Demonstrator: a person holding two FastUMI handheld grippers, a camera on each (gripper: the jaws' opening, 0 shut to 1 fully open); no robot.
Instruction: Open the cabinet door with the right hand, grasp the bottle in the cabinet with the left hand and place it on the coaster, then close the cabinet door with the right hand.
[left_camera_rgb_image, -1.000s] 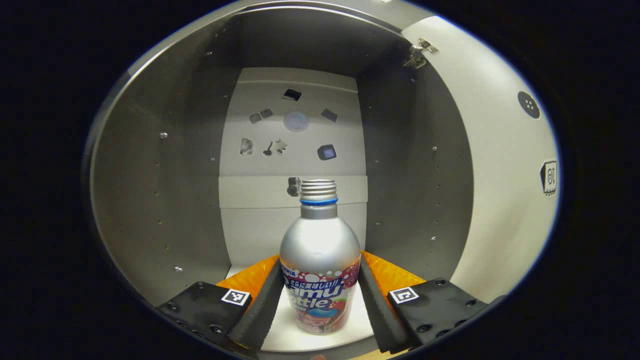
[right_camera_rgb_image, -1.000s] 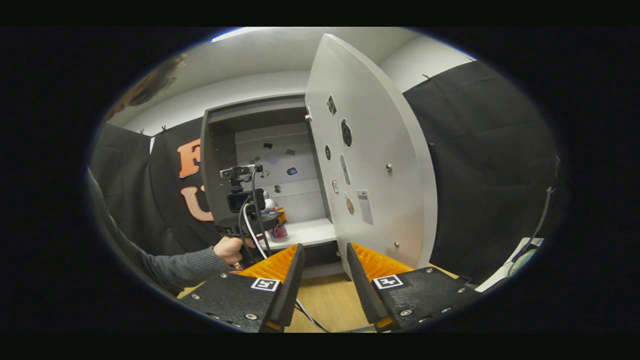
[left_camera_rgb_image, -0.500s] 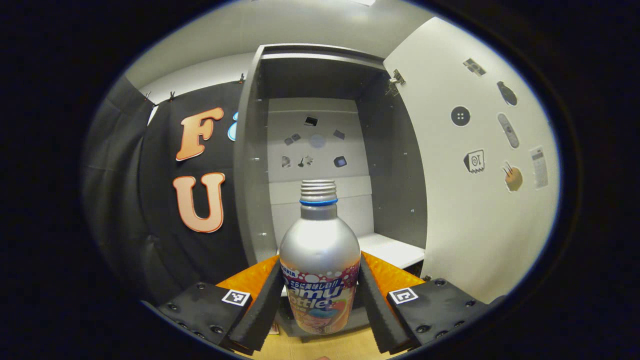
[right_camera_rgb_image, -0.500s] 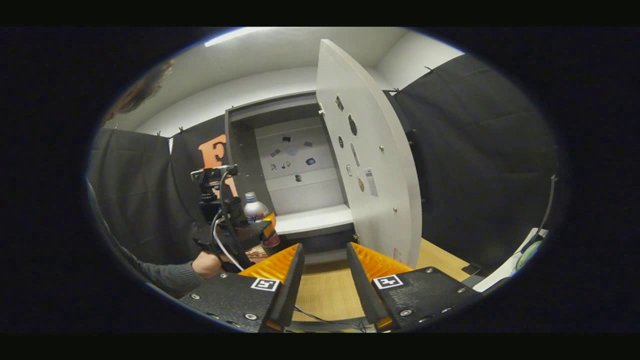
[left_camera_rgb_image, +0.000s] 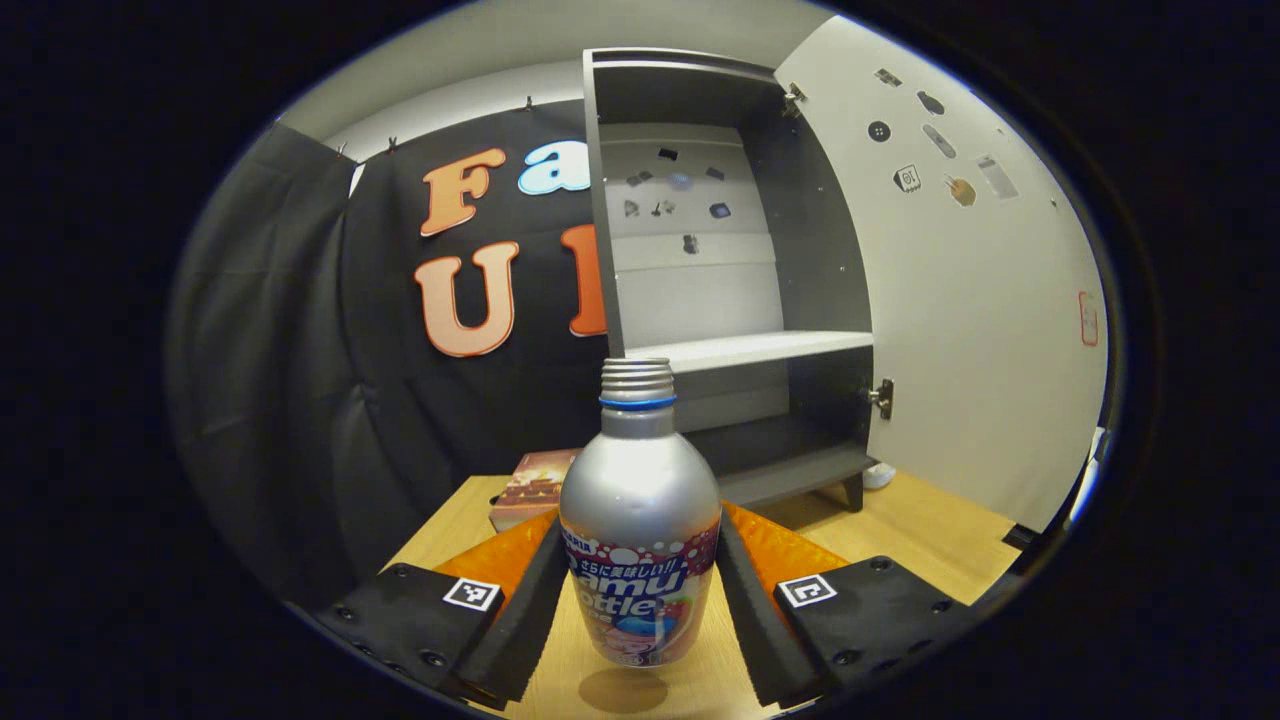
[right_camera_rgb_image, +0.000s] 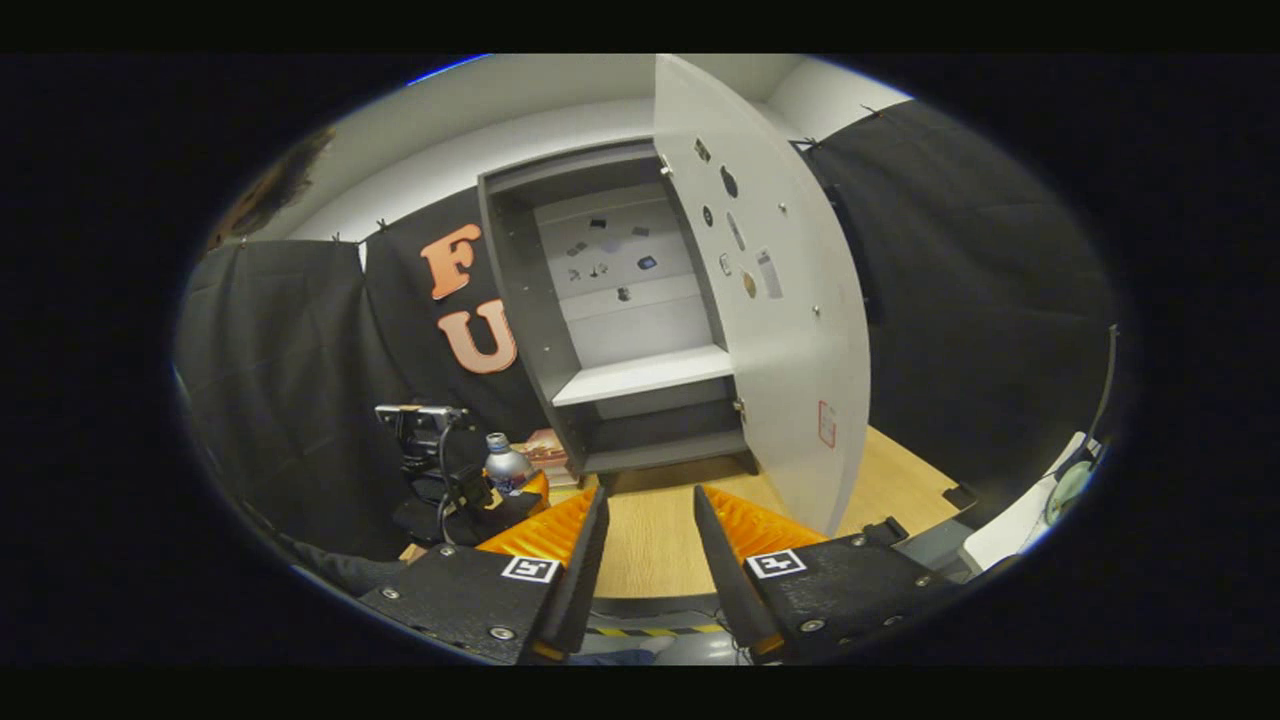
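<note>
Black cloth walls enclose a booth with a pale wooden table (left_camera_rgb_image: 930, 530). Item: grey cabinet (left_camera_rgb_image: 800, 260), standing on the table against the back wall, its interior open to view with a white shelf (left_camera_rgb_image: 750, 347) across the middle and small stickers on the back panel. Item: cabinet door (right_camera_rgb_image: 790, 330), pale grey, swung wide open on the right side of the carcass, stickers on its inner face. Item: bottle (left_camera_rgb_image: 640, 510), silver metal body with a threaded neck, blue neck ring and a printed label around the lower half; upright, outside the cabinet, just above the tabletop with its shadow beneath it. Item: left gripper (left_camera_rgb_image: 640, 600), both fingers pressed against the label on either side of the bottle; in the right gripper view it appears at lower left, bottle in its grip, in front of the cabinet's left side. Item: right gripper (right_camera_rgb_image: 645, 560), fingers apart with nothing between them, over the near edge of the table and facing the open cabinet. Item: flat reddish-brown object (left_camera_rgb_image: 530, 485), on the table behind the bottle, left of the cabinet; whether it is the coaster cannot be told.
</note>
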